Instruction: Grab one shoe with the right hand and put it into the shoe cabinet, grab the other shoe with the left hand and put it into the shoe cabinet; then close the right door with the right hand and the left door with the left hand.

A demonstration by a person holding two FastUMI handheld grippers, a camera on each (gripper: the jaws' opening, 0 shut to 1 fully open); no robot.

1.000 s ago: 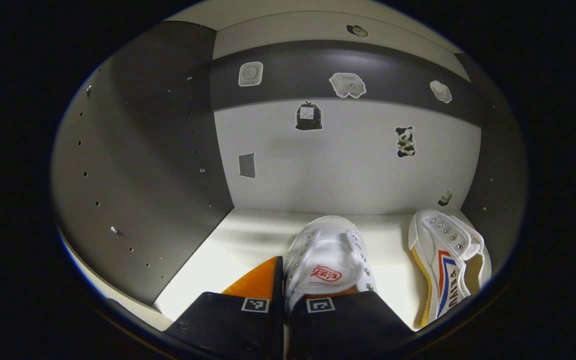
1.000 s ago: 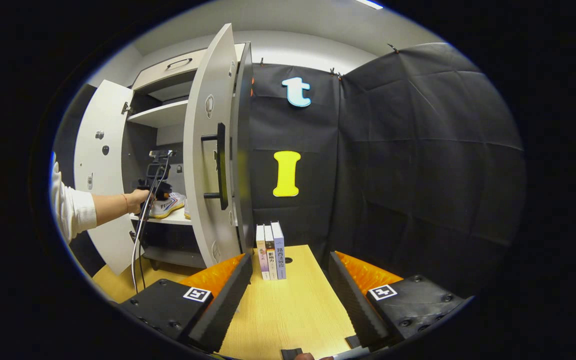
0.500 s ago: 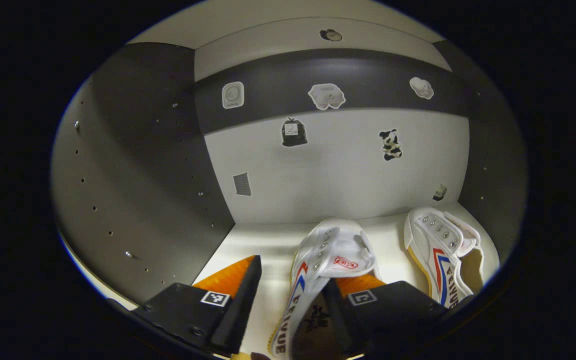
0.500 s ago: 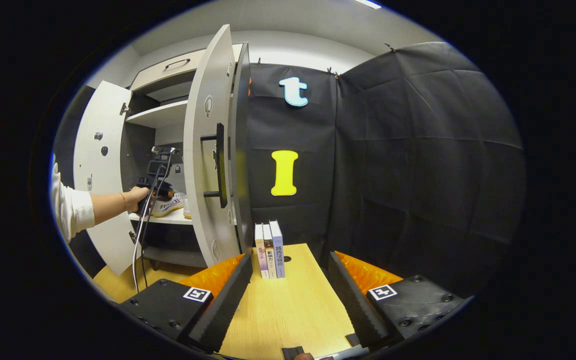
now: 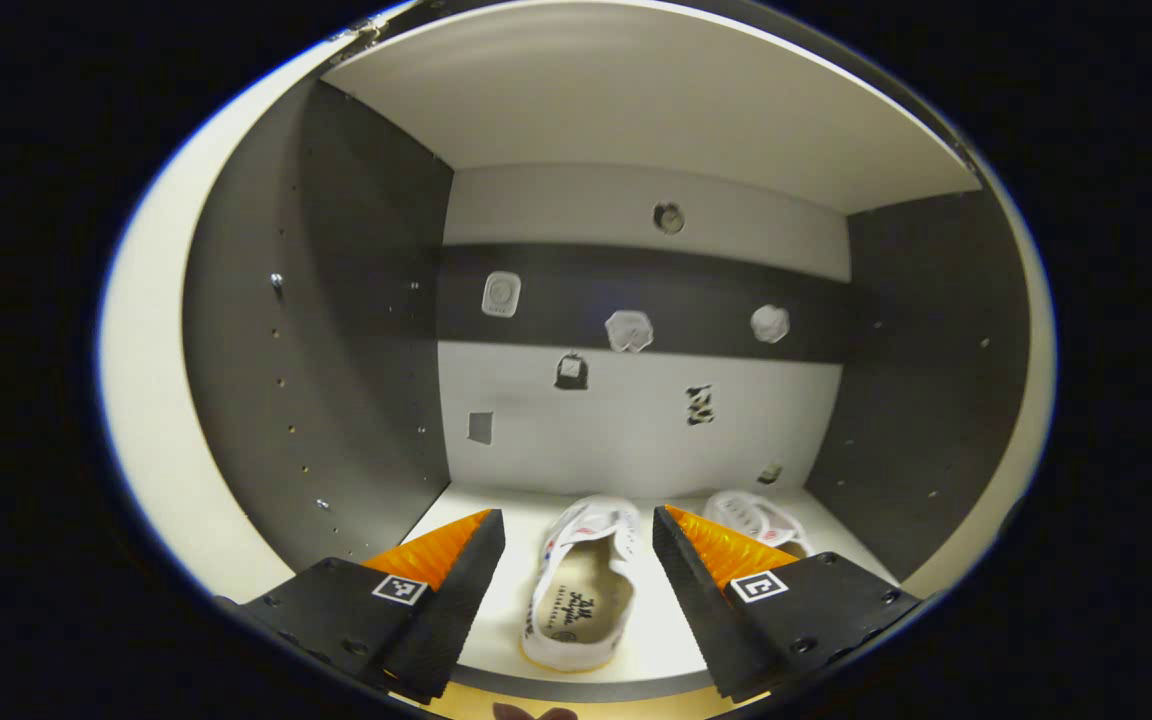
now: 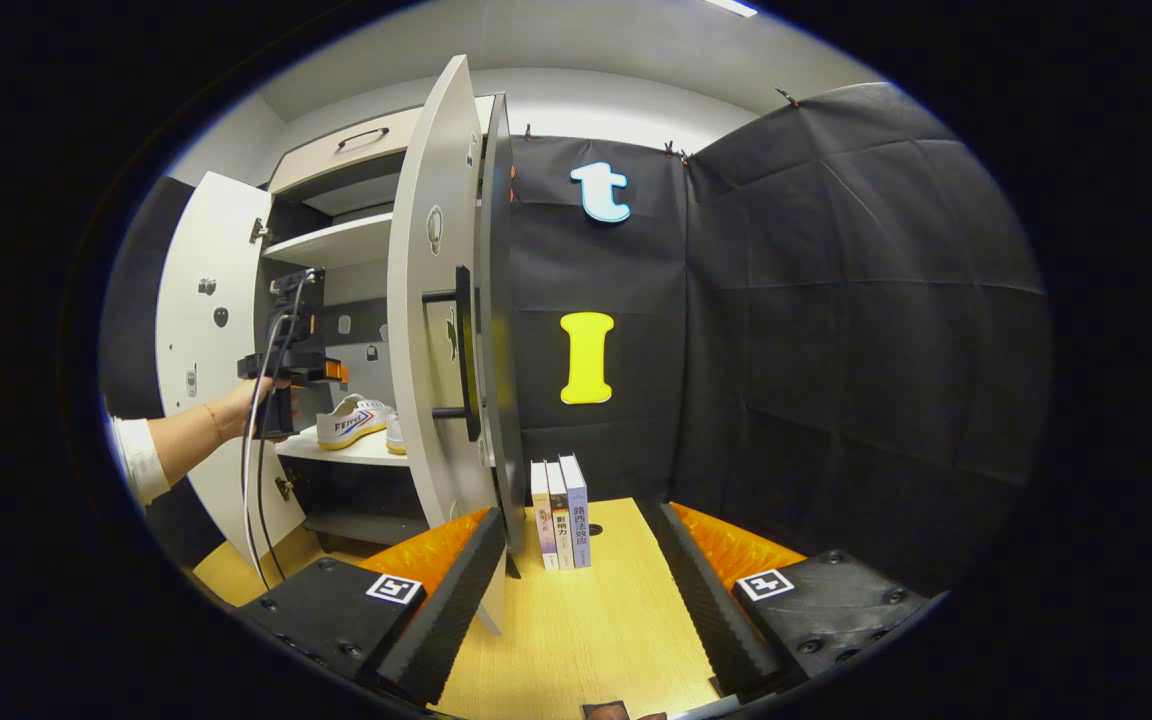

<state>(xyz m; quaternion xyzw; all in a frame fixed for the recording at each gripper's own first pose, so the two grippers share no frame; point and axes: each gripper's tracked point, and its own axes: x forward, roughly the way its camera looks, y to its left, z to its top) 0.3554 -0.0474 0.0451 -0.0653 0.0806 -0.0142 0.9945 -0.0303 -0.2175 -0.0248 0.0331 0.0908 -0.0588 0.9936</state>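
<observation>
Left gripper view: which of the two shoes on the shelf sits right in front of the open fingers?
The shoe seen between the fingers of the left gripper, heel opening toward the camera. The other shoe lies farther right, partly hidden behind the right-hand finger.

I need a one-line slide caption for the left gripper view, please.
Open left claw facing two white shoes resting on the cabinet shelf.

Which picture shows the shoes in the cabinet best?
The left gripper view. It looks straight into the cabinet: the near shoe lies between the open fingers, its opening facing the camera, and the far shoe sits partly behind the right finger. The right gripper view shows one shoe small and side-on on the shelf, behind the right door.
</observation>
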